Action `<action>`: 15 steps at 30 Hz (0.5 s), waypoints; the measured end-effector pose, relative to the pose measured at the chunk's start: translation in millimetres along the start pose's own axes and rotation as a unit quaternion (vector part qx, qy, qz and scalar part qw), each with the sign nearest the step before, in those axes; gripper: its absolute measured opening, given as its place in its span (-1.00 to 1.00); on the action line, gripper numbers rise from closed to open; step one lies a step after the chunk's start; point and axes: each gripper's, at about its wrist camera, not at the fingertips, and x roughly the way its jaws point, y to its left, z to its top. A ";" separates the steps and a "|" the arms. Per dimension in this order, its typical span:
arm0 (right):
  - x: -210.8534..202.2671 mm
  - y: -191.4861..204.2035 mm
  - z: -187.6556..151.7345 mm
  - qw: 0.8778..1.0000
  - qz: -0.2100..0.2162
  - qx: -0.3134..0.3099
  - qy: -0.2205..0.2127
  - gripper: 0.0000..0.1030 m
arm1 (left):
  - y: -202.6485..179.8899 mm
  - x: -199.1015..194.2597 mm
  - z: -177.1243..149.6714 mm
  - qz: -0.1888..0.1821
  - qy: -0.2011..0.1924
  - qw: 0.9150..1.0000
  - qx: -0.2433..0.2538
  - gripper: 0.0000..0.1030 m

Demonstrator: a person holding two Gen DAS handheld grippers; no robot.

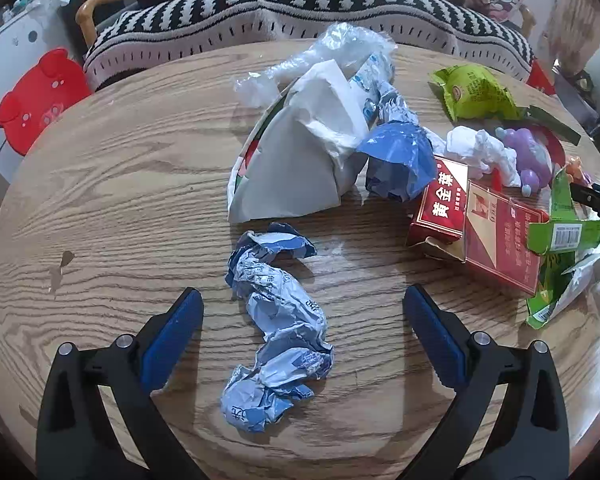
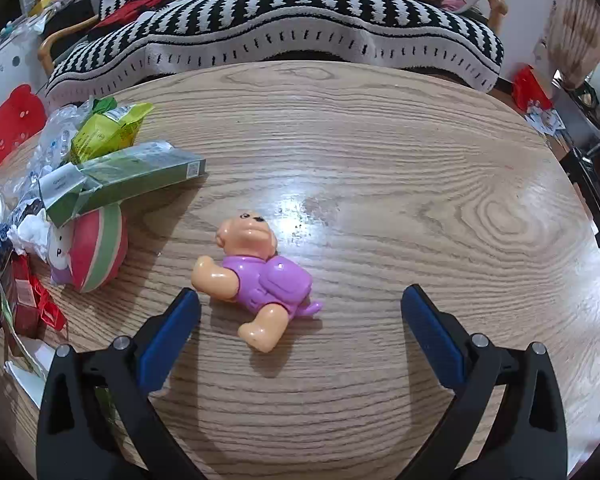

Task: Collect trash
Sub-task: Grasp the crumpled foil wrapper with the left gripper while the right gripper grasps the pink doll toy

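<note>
The crumpled blue-and-white wrapper (image 1: 276,332) lies on the worktop (image 1: 120,208) straight ahead of the left claw (image 1: 304,300), between its spread, empty fingers, its long axis running away from the claw, so the jaws would close across its narrow width. The left claw is plainly the nearer one. The right claw (image 2: 300,300), also spread and empty, faces one toy figure (image 2: 256,276), not trash. Beyond the wrapper I count one grey paper bag (image 1: 292,168), one blue wad (image 1: 400,160), two red boxes (image 1: 440,204) and one white tissue (image 1: 480,152).
</note>
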 end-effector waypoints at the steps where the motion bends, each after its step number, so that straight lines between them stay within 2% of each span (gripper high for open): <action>1: -0.3 -0.3 -0.3 1.000 0.001 -0.001 0.000 0.90 | 0.5 -1.0 -2.1 0.000 -0.001 1.000 0.000 0.89; 15: -3.3 -2.5 -11.4 1.000 0.006 -0.008 -0.013 0.90 | -0.9 -4.6 -8.8 0.002 -0.007 1.000 -0.003 0.89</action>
